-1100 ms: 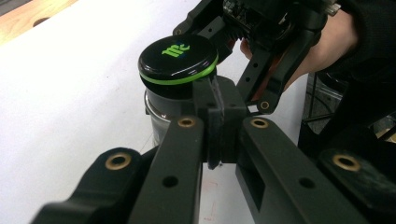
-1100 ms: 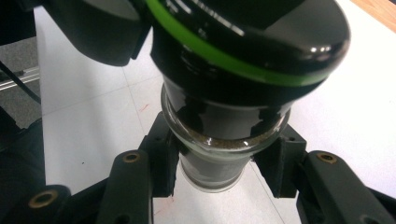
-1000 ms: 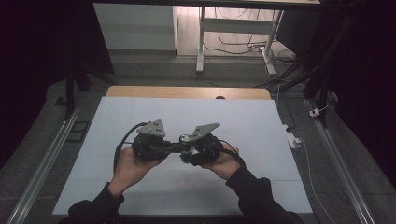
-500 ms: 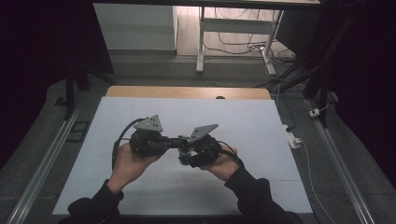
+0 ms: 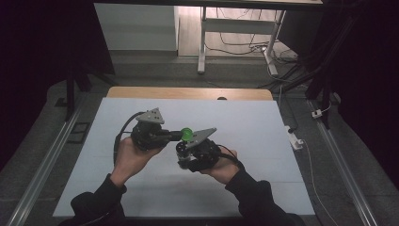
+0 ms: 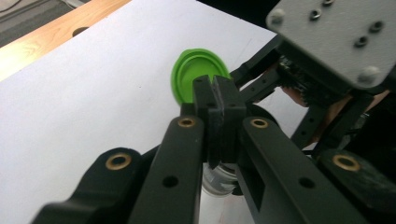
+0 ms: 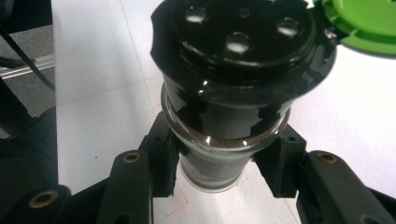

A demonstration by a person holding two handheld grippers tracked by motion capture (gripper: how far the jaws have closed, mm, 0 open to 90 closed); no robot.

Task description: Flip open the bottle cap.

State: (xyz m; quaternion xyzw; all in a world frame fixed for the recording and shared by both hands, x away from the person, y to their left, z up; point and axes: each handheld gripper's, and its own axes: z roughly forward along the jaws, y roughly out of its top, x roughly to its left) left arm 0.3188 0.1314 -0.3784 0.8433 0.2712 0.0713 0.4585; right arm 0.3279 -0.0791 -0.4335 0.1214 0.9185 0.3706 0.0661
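High view: both grippers meet above the white table [image 5: 263, 141], green lid [image 5: 187, 133] between them. Left gripper view: left gripper [image 6: 219, 100] pinched shut on the flipped-open lid's edge; a hard tug could snap the hinge. Right gripper view: right gripper [image 7: 219, 163] clamps the shaker jar [image 7: 233, 93]; glass may slip.

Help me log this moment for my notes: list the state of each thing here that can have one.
Green flip lid: swung open, hinged to the black cap.
Jar: held off the table, its black shaker cap exposed.
Left tongs: shut, pinching the lid's edge.
Right tongs: shut on the jar's glass body.
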